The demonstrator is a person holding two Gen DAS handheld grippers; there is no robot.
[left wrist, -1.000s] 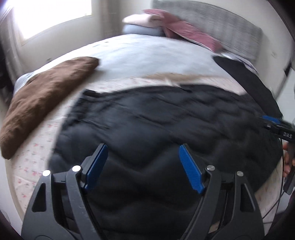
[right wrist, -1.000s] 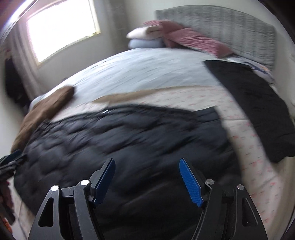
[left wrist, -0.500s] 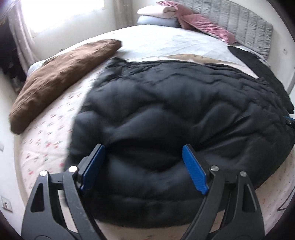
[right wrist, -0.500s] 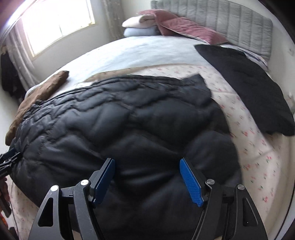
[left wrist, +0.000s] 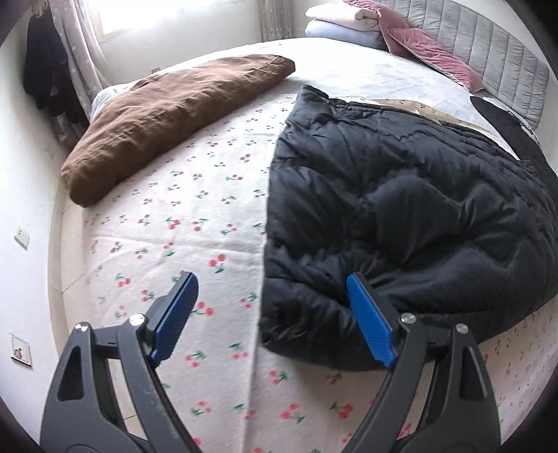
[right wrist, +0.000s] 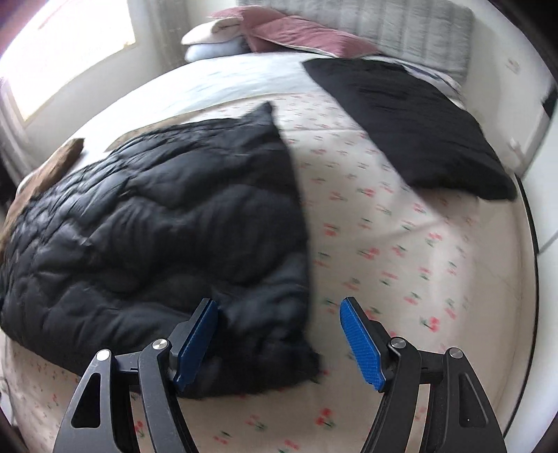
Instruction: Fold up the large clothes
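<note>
A black quilted puffer jacket (left wrist: pixel 401 195) lies spread on the cherry-print bed sheet (left wrist: pixel 195 223). My left gripper (left wrist: pixel 268 282) hangs open just above the jacket's near left edge. Its right blue pad (left wrist: pixel 369 324) is over the fabric and its left one over bare sheet. In the right wrist view the same jacket (right wrist: pixel 157 216) fills the left half. My right gripper (right wrist: pixel 279 303) is open over the jacket's near right corner, left pad (right wrist: pixel 195 338) above the fabric, right pad over the sheet (right wrist: pixel 401 251). Neither gripper holds anything.
A folded brown garment (left wrist: pixel 174 115) lies at the bed's left side. A flat black garment (right wrist: pixel 411 129) lies at the far right. Pillows (left wrist: pixel 348 24) and a pink cushion (left wrist: pixel 429 52) sit against the grey headboard (left wrist: pixel 495 52). Dark clothes (left wrist: pixel 45 66) hang by the curtain.
The left gripper slid left from over the jacket's middle to its left edge. The right gripper slid right to the jacket's right edge. Both jaws stay apart and empty.
</note>
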